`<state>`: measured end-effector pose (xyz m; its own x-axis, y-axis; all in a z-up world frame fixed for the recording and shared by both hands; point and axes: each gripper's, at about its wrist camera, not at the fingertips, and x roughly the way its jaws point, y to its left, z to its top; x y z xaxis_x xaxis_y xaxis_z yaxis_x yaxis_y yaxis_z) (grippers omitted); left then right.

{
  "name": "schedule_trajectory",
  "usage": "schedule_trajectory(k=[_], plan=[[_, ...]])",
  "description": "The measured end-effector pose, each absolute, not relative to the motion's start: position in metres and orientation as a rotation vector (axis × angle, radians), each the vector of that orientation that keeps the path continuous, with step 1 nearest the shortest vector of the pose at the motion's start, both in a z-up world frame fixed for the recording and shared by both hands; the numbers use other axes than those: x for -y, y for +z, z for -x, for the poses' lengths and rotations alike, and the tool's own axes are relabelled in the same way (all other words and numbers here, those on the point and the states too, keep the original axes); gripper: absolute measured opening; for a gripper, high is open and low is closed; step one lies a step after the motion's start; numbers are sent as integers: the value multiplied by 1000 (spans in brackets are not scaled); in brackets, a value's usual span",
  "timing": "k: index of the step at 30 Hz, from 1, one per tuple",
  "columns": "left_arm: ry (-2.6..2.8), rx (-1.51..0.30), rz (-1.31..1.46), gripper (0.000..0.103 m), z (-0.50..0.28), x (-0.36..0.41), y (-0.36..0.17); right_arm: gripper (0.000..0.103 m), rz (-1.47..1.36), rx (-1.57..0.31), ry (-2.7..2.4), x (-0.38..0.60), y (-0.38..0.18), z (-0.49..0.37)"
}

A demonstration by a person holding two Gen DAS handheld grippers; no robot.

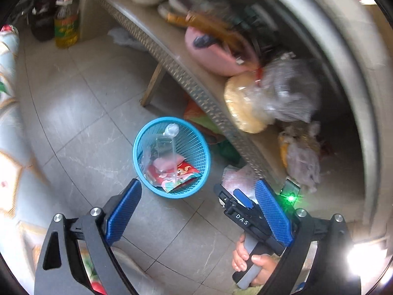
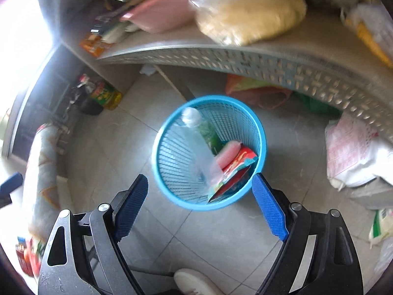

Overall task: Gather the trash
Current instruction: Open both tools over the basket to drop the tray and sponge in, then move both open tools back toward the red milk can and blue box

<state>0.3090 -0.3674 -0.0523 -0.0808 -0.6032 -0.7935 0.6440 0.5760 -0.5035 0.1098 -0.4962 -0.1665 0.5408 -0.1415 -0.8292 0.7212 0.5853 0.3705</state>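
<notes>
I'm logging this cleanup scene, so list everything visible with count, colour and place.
trash basket: one, blue mesh, on the tiled floor beside the shelf
plastic bottle: one, clear, leaning inside the basket
snack wrapper: one, red, in the basket
pink packet: one, in the basket
shelf: one, grey perforated edge, above the basket
bag of grain: one, yellowish, on the shelf
pink container: one, on the shelf
oil bottle: one, yellow, floor corner
left gripper: open, empty
right gripper: open, empty
</notes>
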Motion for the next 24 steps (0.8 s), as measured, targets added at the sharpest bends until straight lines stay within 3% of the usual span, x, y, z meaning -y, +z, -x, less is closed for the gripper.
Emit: schedule_trajectory(k=[7, 12, 19, 24], plan=[[-1076, -1089, 17, 92, -272, 244, 18, 83, -620, -796, -493, 435, -97, -89], [-888, -903, 107, 93, -252, 93, 46, 83, -514, -775, -372, 387, -53, -81], [-584, -811, 214, 93, -216, -77, 39, 83, -475, -803, -98, 319, -16, -111], [-519, -865, 281, 93, -191, -120, -1, 83, -470, -837, 62, 257, -8, -145]])
